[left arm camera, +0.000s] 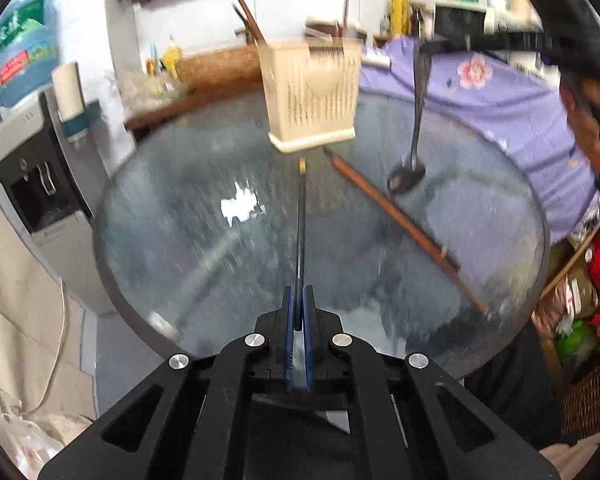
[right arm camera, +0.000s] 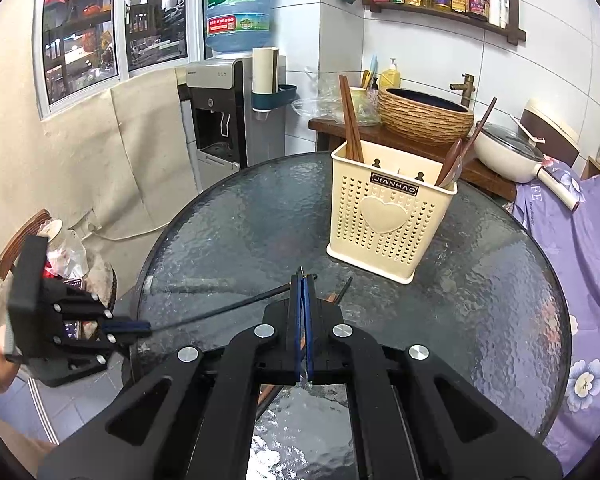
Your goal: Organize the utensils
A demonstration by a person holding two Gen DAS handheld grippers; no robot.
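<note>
Round textured-glass table (right arm camera: 228,216) carried everything. Left gripper (left arm camera: 299,312) was clenched on a thin black chopstick (left arm camera: 301,224), long axis straight ahead at the cream perforated plastic utensil caddy (left arm camera: 312,92). Right gripper (right arm camera: 303,280) pinched a dark spoon (left arm camera: 414,128), bowl down, also short of the caddy.

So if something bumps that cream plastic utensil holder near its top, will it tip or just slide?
The cream perforated plastic utensil holder looks light and taller than its base, so a high bump might tip it. On the textured glass table a low push would probably slide it. The brown wooden chopsticks leaning above its rim raise the risk slightly.
</note>
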